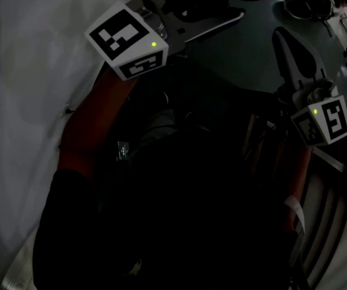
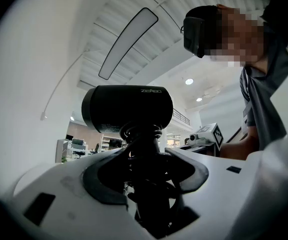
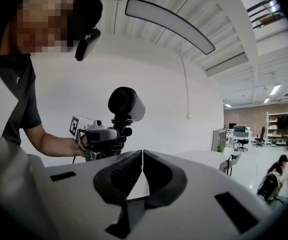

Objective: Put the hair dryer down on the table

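**Hair dryer held aloft in left gripper, not yet on the bench**

The left gripper (image 2: pixel 145 156) has its 2 fingers (image 2: pixel 101 179) clamped on the ribbed black handle of the hair dryer (image 2: pixel 127 109). In the left gripper view the dryer stands upright at centre frame. Its round black barrel sits crosswise above the fingers, against a pale ceiling and a long ceiling light (image 2: pixel 128 43) at upper centre.

The right gripper view shows the same grip from the side. The dryer is left of centre and clear of any surface, with a plain white wall behind it. A bare forearm (image 3: pixel 51 143) reaches in from the left edge to the gripper that carries it.

The right gripper (image 3: pixel 142 161) is empty, and its 2 fingers (image 3: pixel 121 176) are closed together with the tips meeting at lower centre.

The head view is dim. The left gripper's marker cube (image 1: pixel 128 41) shows at upper left and the right gripper's marker cube (image 1: pixel 323 121) at centre right. Both grippers point toward the top of the frame, over the grey bench (image 1: pixel 245 53). Dark cables and gear (image 1: pixel 312 3), too dim to name, lie on the bench in the upper right corner.
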A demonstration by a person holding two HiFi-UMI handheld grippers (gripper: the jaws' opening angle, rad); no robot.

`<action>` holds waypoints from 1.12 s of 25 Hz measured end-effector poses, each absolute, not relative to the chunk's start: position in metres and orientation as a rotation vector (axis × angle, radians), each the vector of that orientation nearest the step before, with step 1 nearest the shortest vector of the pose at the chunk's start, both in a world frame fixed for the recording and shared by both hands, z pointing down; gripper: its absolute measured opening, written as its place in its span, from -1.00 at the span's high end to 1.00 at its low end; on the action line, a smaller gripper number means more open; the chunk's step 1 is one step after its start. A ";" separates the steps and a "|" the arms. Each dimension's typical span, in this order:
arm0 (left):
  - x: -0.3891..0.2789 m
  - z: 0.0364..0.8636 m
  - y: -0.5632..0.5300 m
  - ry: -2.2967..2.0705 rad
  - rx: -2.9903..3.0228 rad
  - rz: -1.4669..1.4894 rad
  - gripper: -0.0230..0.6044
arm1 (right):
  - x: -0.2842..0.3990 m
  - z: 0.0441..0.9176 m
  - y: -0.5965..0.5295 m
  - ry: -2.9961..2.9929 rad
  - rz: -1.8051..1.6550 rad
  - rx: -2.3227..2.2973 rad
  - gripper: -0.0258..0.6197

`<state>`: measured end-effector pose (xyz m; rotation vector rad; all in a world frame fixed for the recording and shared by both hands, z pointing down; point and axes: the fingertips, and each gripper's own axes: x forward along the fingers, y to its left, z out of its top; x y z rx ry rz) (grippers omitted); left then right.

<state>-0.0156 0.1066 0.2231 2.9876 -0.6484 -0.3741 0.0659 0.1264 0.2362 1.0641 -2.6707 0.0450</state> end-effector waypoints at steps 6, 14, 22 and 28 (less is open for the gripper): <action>-0.014 0.227 0.110 -0.624 2.975 -0.378 0.21 | 0.071 0.234 0.124 -2.675 0.059 1.117 0.89; -0.011 0.236 0.107 -0.607 2.962 -0.376 0.21 | 0.079 0.235 0.123 -2.648 0.052 1.170 0.89; -0.018 0.243 0.096 -0.653 2.975 -0.348 0.21 | 0.084 0.236 0.123 -2.610 0.019 1.225 0.89; -0.028 0.252 0.105 -0.665 2.994 -0.358 0.21 | 0.086 0.245 0.137 -2.595 0.002 1.275 0.89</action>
